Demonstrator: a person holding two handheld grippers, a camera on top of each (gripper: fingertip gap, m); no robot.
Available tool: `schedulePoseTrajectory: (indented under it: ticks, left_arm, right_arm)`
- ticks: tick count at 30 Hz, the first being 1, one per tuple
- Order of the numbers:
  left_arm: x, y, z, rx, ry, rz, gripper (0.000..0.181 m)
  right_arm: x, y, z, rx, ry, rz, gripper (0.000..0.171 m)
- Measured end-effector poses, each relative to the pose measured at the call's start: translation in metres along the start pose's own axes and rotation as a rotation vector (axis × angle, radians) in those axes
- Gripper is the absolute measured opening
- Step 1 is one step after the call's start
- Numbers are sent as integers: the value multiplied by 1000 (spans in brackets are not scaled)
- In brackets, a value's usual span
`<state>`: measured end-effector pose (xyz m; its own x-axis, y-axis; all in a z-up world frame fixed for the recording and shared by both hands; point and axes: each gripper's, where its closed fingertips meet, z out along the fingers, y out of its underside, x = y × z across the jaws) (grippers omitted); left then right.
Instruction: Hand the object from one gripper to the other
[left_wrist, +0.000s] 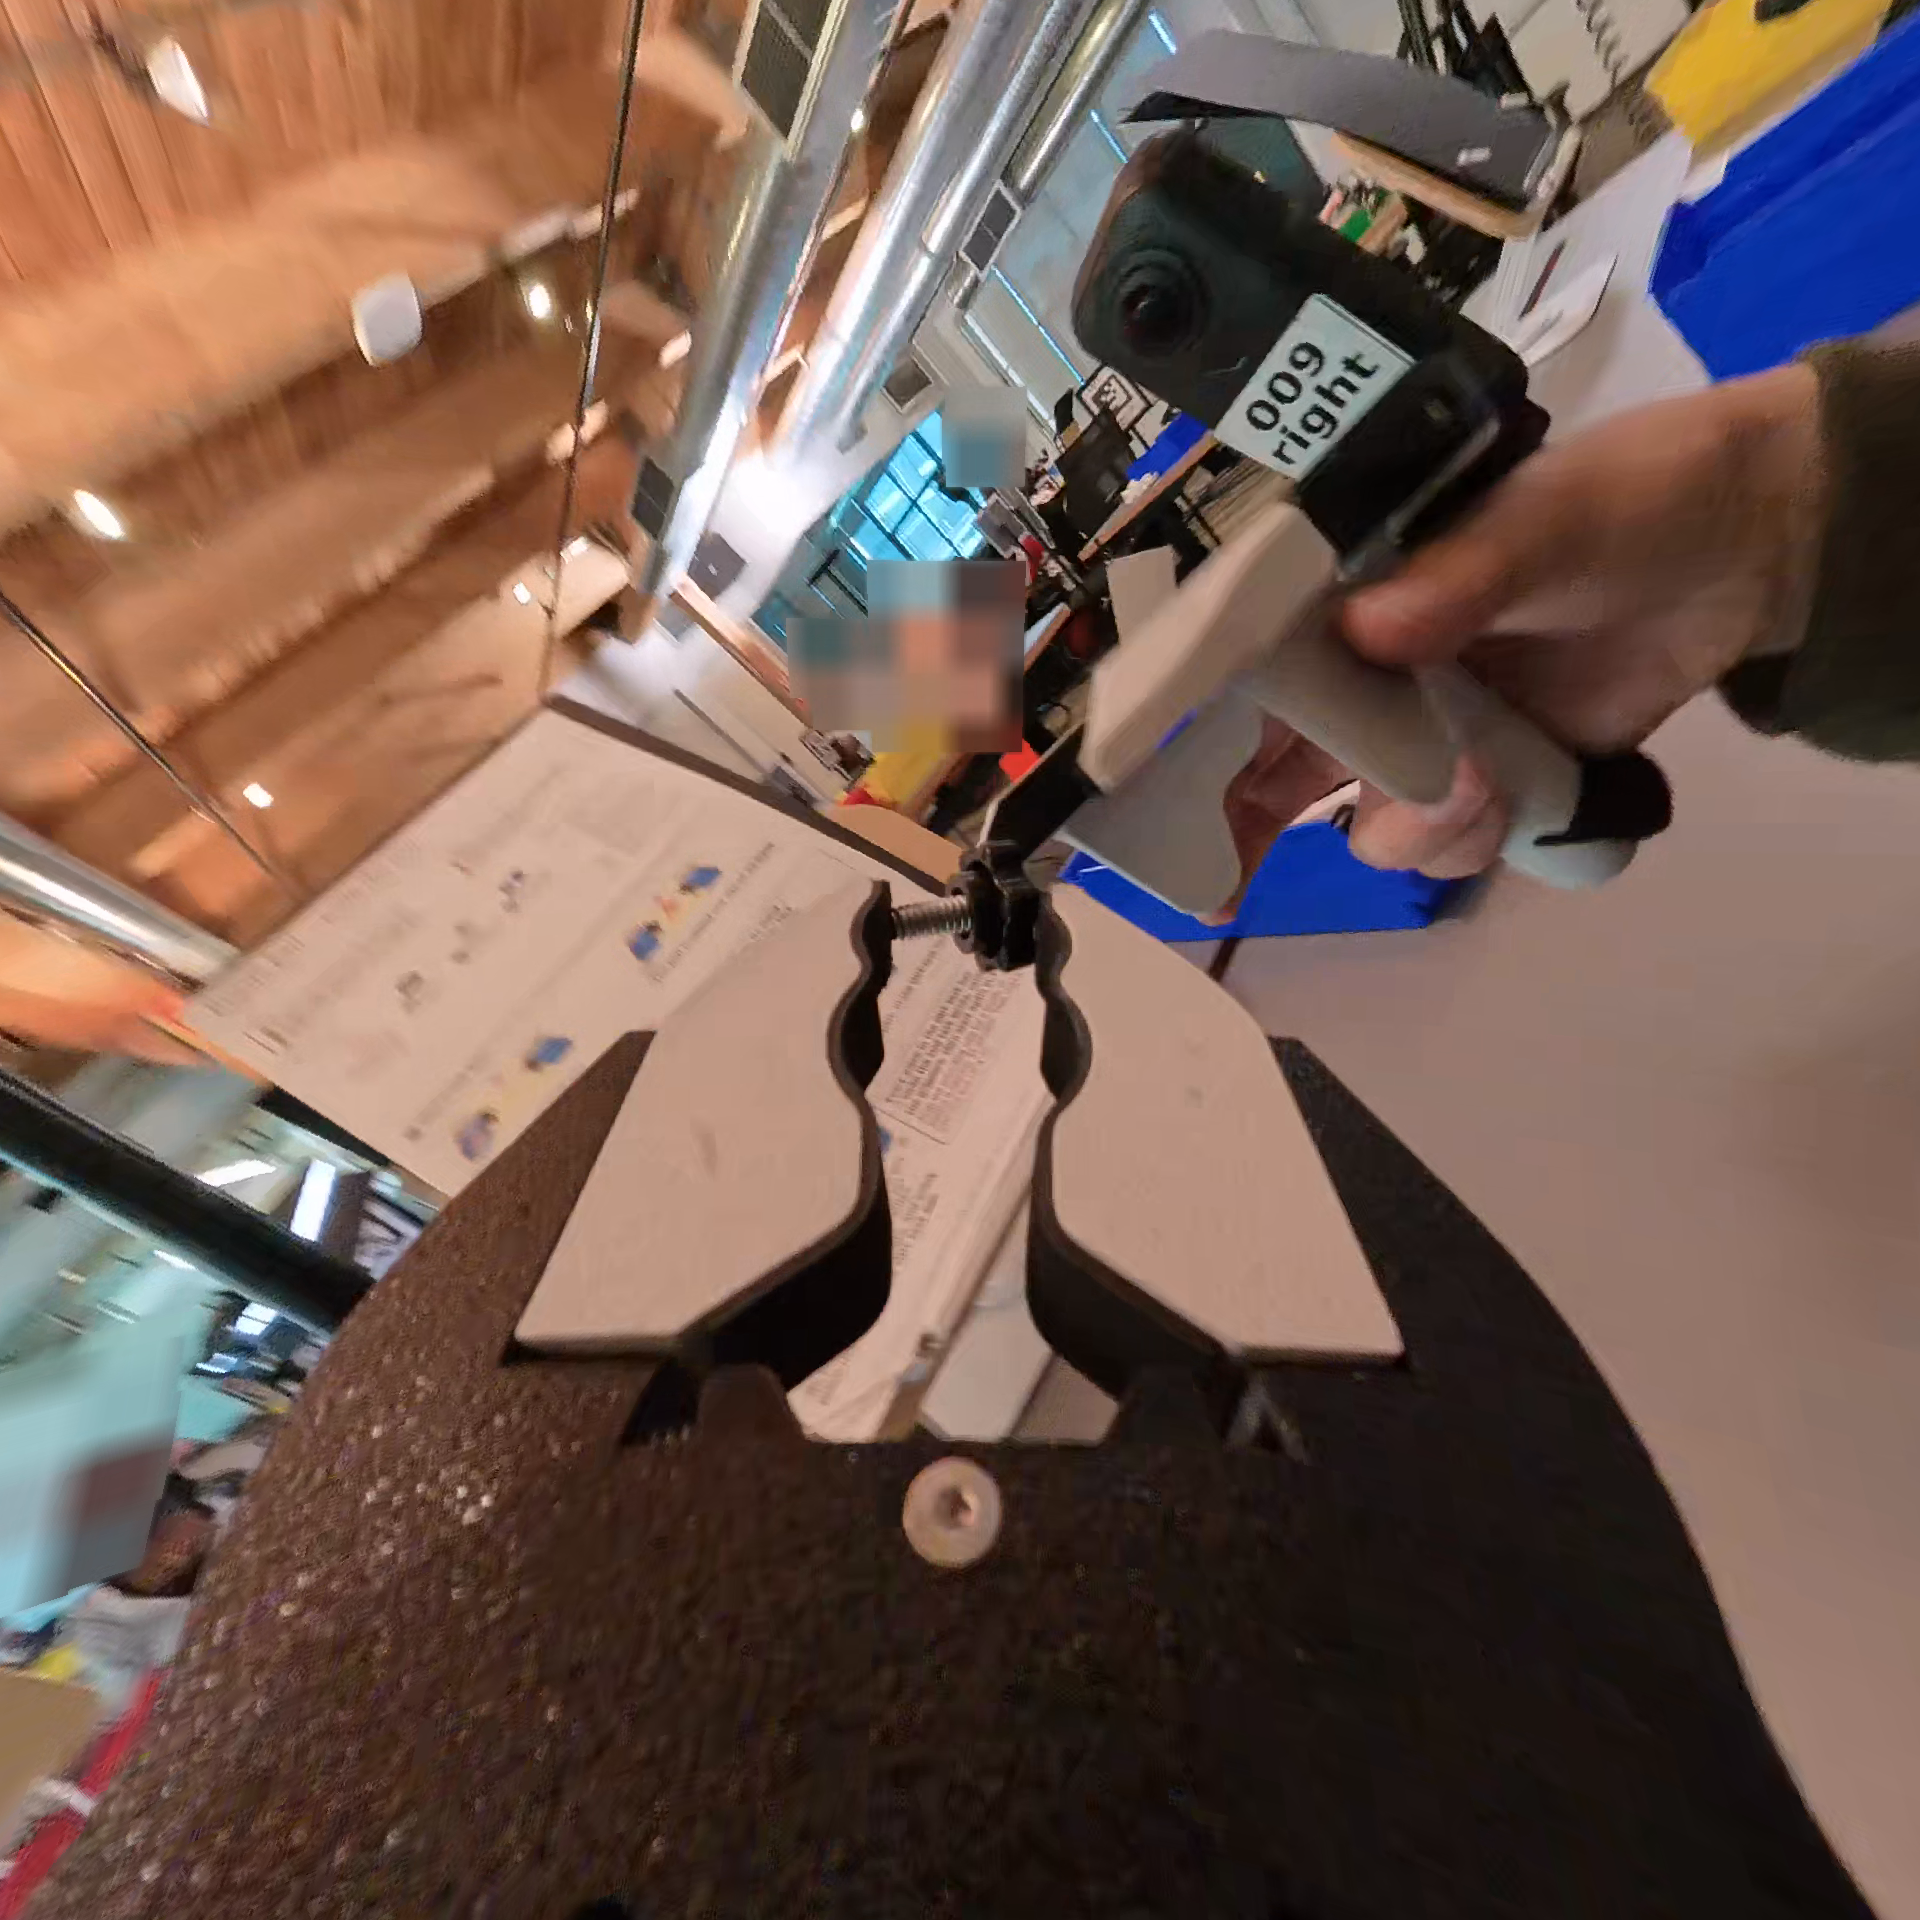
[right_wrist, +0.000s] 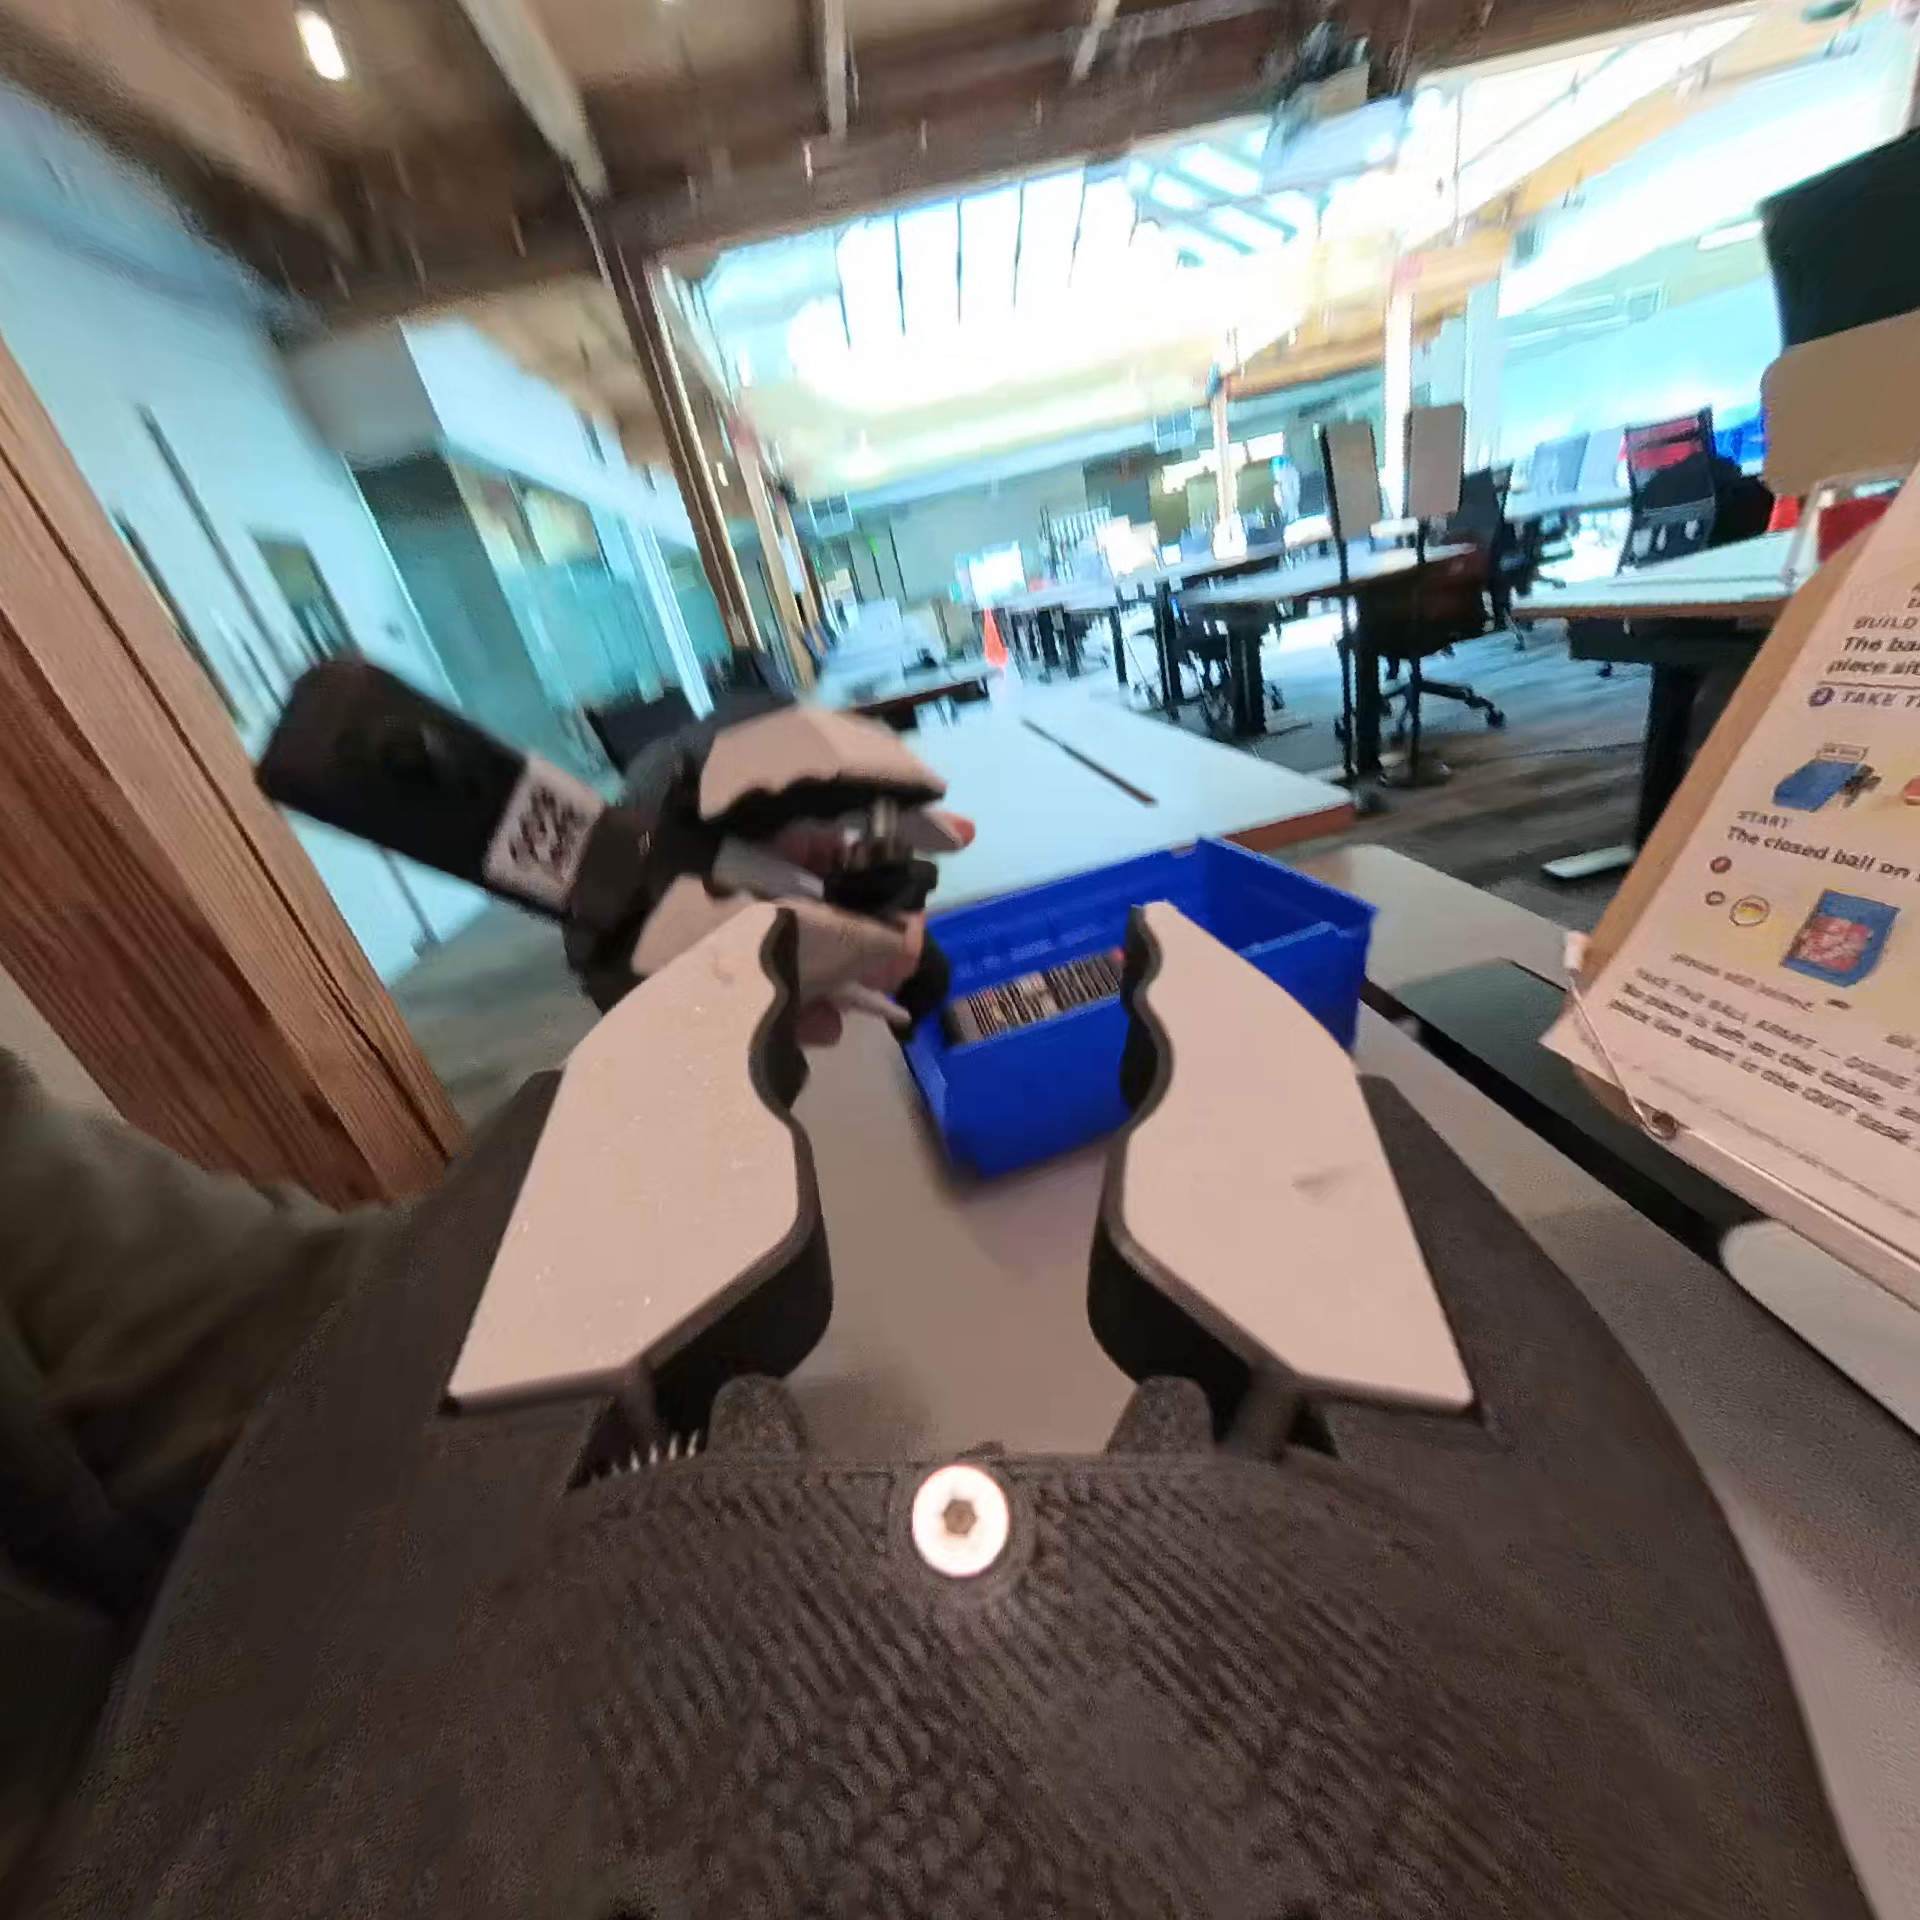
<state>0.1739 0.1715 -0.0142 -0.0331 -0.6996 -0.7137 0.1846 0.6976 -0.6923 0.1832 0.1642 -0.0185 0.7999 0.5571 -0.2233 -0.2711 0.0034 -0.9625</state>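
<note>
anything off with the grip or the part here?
Nothing damaged or dropped. The screw sits only at the very tips of the left gripper, a shallow hold. The right gripper is open and empty.

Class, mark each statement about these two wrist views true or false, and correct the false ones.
1. The left gripper grips a black knob with a sprung screw between its fingertips. True.
2. The right gripper is shut on a ball. False: it is open, with nothing between its fingers.
3. A blue bin stands on the grey table ahead of the right gripper. True.
4. The blue bin holds nothing. False: dark items lie inside it.
5. A hand grasps the right gripper's handle. True.
</note>
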Motion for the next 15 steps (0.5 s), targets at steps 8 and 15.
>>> schedulePoseTrajectory:
  ticks: [8, 15]
  left_arm:
    - [14, 9, 11, -78, -23, 295, 26]
    - [25, 6, 14, -65, 6, 400, 26]
  right_arm:
    - [-9, 11, 0, -115, 55, -259, 42]
    - [-9, 24, 2, -191, 45, -323, 26]
